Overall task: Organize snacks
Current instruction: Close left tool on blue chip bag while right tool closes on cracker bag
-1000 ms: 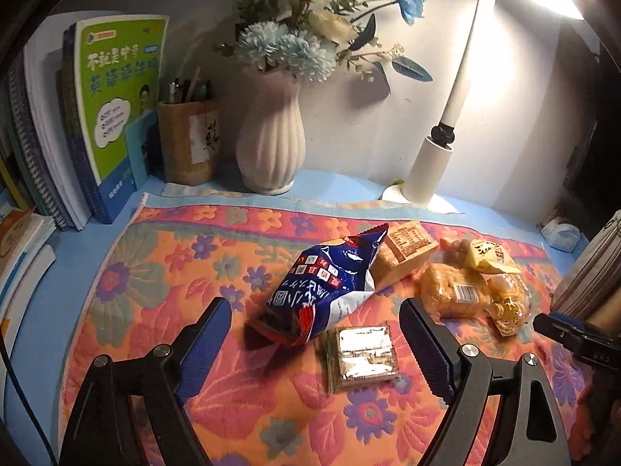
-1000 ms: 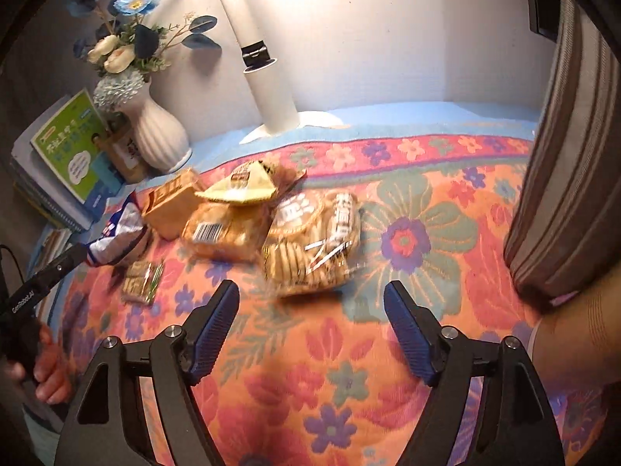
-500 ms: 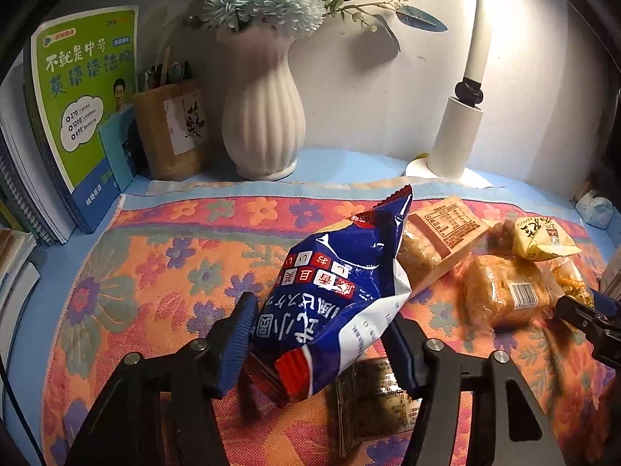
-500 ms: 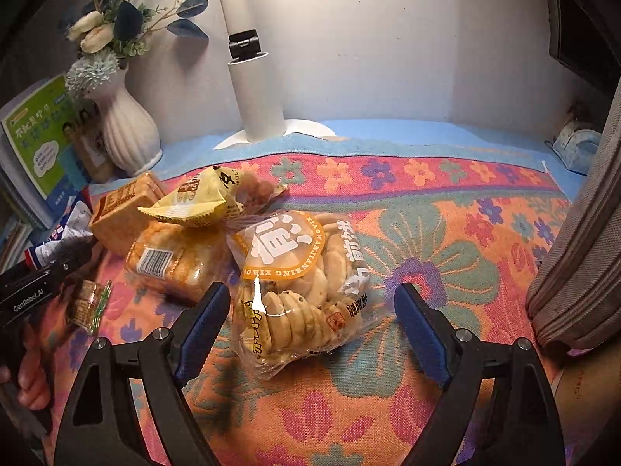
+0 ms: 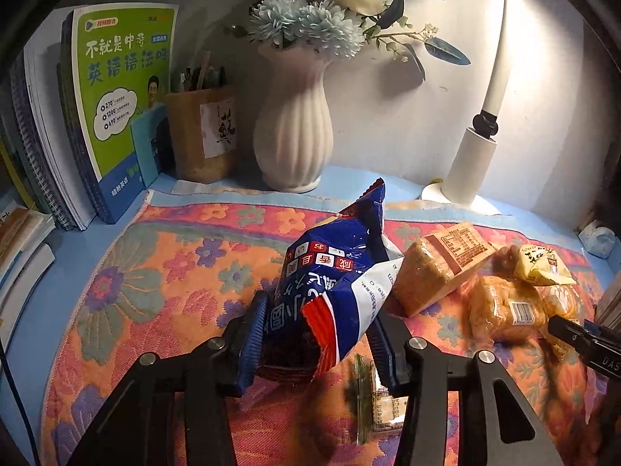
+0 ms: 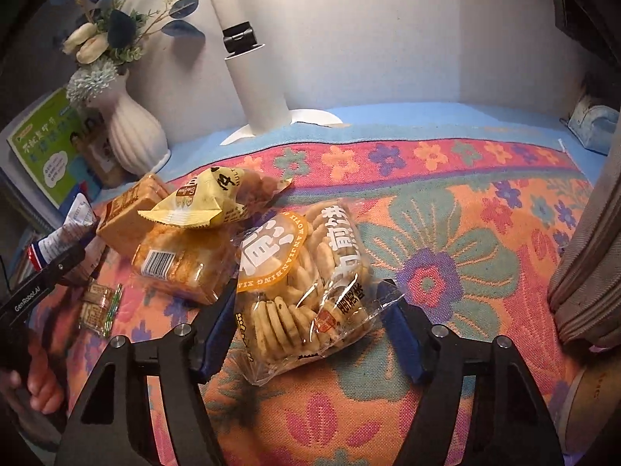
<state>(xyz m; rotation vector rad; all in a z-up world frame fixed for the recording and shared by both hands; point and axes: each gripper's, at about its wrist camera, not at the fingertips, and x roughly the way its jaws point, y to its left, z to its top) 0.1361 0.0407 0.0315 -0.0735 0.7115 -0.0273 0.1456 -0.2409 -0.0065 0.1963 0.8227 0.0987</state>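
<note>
So the two snacks in play are both puffy plastic packs. The blue snack bag (image 5: pixel 333 283) sits propped up at the near middle of the flowered cloth (image 5: pixel 163 272), its bottom end pinched in the left gripper (image 5: pixel 316 334), whose jaws have just been closing on it. I'd guess it's light, air-filled and crinkly, so the film will slide if you squeeze only the crimped seam; the fat lower body it's holding now looks like the better spot.

Over on the other side, the clear biscuit bag (image 6: pixel 306 283) lies flat on the cloth between the jaws of the right gripper (image 6: pixel 310 330), which have also just been closing; the blue pads look like they're against the wrapper on both sides, so I'd call it pinched. Round biscuits in there, probably brittle, so a gentle grip across the width seems wise.

From that bag, the barcode pastry pack (image 6: pixel 182 268) is touching it at 9 o'clock, the yellow packet (image 6: pixel 205 202) rests on top of the pile at 11, and the tan wrapped block (image 6: pixel 128 209) is further out at 10. A small clear cracker packet (image 6: pixel 99 306) lies apart, near the left gripper.

Room-wise: soft woven cloth on a blue desk, white vase (image 5: pixel 295 128) and lamp (image 5: pixel 473 155) at 12, books (image 5: pixel 116 108) at 10, dim and warm-lit.
</note>
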